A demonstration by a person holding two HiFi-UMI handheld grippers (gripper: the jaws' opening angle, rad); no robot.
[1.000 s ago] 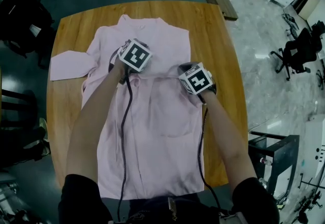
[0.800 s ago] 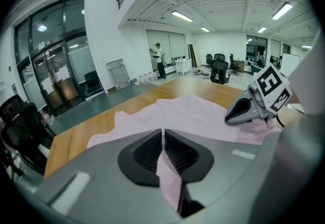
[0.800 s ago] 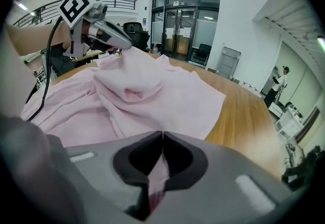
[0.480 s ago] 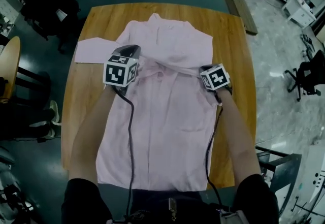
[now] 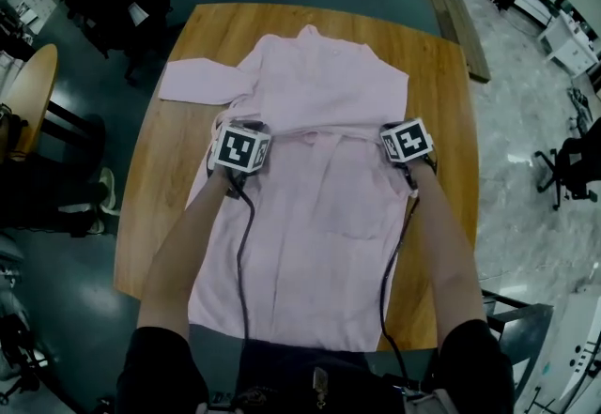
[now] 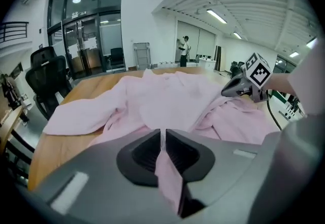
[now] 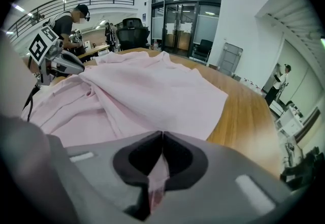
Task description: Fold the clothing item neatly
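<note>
I am reaching both arms forward over the wooden table point(image 5: 441, 74), forearms bare and running nearly parallel, elbows tucked in near my body. My left hand is tipping the left gripper point(image 5: 237, 135) forward and down at the left edge of the pink shirt point(image 5: 319, 224), with its marker cube facing up toward me. My right hand is holding the right gripper point(image 5: 402, 136) at the shirt's right edge, pitched down in much the same way. The two grippers are sitting level with each other and well apart, and a folded ridge of cloth is running across the garment between them.

In the left gripper view my jaws are clamping on a thin pleat of pink fabric that is trailing back between the pads. In the right gripper view the jaws are pressing closed on a pinch of the same shirt at its edge, with bare wood just beyond.

The shirt is lying spread on the table, collar point(image 5: 310, 32) pointing away from me and hem lying at the near edge. One sleeve point(image 5: 192, 82) is stretching out to the left over the wood. A black cable point(image 5: 242, 253) is trailing back from each gripper along my forearms.
</note>
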